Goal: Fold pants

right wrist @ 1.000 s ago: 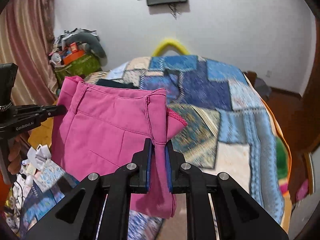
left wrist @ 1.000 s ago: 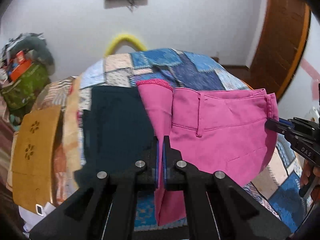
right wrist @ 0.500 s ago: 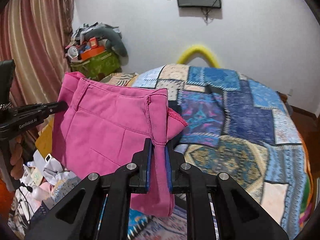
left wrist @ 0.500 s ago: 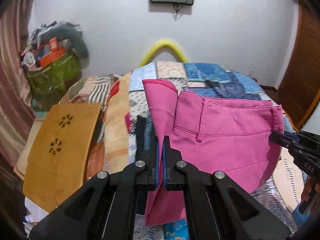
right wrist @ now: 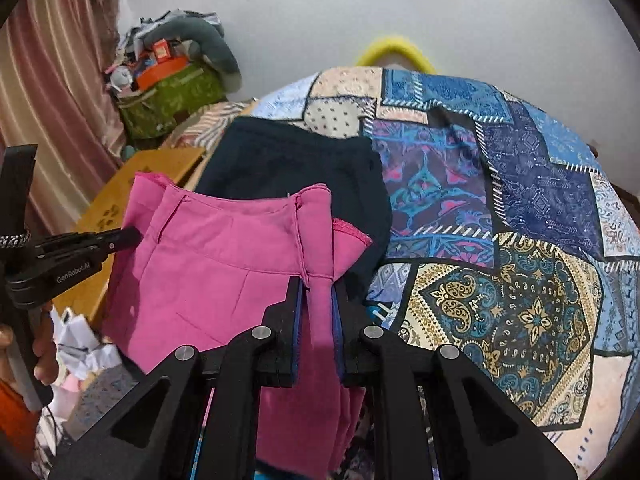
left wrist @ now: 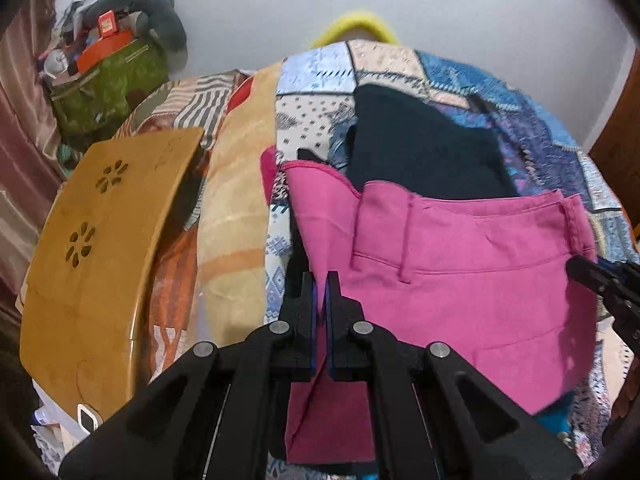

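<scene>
Pink pants (left wrist: pixel 460 280): held up in the air between the two grippers, waistband uppermost and stretched roughly level, the rest hanging down over the near part of the bed
Left gripper (left wrist: pixel 320 284): pinched tight on one end of the pink pants, fabric squeezed between the blue-lined fingers, a flap of it standing up above the tips; also seen from the right wrist view (right wrist: pixel 132 236) with its tip at the far end of the waistband
Right gripper (right wrist: pixel 316 292): clamped on the other end of the waistband, a bunched strip of pink cloth filling the narrow gap; from the left wrist view (left wrist: pixel 576 270) its black tip meets the waistband corner
Dark pants (right wrist: pixel 296 160): flat on the bed just behind the pink pair, partly hidden by it
Patchwork bedspread (right wrist: pixel 500 208): blue, navy and cream panels covering the bed
Wooden board (left wrist: pixel 100 248): tan, with flower-shaped cut-outs, lying at the left side of the bed
Green bag (left wrist: pixel 108 88): by the wall, piled with clutter including a grey pillow-like item
Yellow curved object (right wrist: pixel 394 50): behind the far edge of the bed against the white wall
</scene>
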{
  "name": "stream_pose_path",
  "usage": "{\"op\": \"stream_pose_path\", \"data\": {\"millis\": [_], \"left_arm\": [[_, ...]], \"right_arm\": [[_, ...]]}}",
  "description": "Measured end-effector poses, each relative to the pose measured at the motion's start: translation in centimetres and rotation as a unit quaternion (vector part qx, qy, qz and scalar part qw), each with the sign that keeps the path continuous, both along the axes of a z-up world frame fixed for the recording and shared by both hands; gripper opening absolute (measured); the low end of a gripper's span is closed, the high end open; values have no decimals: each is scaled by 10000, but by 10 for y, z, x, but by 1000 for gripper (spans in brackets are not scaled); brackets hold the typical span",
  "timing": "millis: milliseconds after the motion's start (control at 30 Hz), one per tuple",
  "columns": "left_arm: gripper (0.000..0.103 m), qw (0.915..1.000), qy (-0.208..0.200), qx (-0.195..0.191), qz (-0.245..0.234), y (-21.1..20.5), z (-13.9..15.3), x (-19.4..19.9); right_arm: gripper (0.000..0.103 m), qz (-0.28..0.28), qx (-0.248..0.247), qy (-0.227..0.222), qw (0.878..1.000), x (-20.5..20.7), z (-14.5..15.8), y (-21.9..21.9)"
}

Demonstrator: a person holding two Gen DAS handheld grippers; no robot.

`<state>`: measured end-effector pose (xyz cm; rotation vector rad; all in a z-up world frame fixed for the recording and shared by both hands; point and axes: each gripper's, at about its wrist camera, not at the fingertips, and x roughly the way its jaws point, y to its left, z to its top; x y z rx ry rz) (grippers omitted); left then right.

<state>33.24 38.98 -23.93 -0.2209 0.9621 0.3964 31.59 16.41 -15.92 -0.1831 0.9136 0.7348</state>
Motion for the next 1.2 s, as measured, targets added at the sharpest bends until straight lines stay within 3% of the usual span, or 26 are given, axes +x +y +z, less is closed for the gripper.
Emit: {"op": "stream_pose_path", "data": {"millis": [67, 200, 300, 467, 667, 800, 967, 1200], "left_arm": [[5, 9999, 28, -75, 72, 3, -4, 1], [29, 9993, 37, -345, 156, 10, -3, -4], [37, 9995, -8, -265, 162, 6, 10, -18], [39, 9994, -310, -160, 42, -12, 50, -50], [39, 9946, -1004, 143, -225, -53, 123, -105], [39, 9858, -1549, 508, -400, -87, 170, -148], [39, 9672, -2282, 952, -590, -140, 222, -213], [40, 9411, -3055, 1284, -664, -196, 255, -294]], "right_arm": [[21, 21, -131, -45, 9999, 1, -4, 2], [29, 11, -342, -140, 9993, 1, -6, 1], [37, 20, -396, -168, 9991, -5, -1, -4], [40, 83, -275, -497, 9984, -31, 26, -17], [40, 220, 305, -1118, 9930, -84, 92, -45], [40, 278, 745, -1534, 9850, -120, 134, -65], [40, 315, 1435, -1938, 9700, -171, 182, -97], [40, 407, 2004, -2577, 9444, -247, 221, -132]]}}
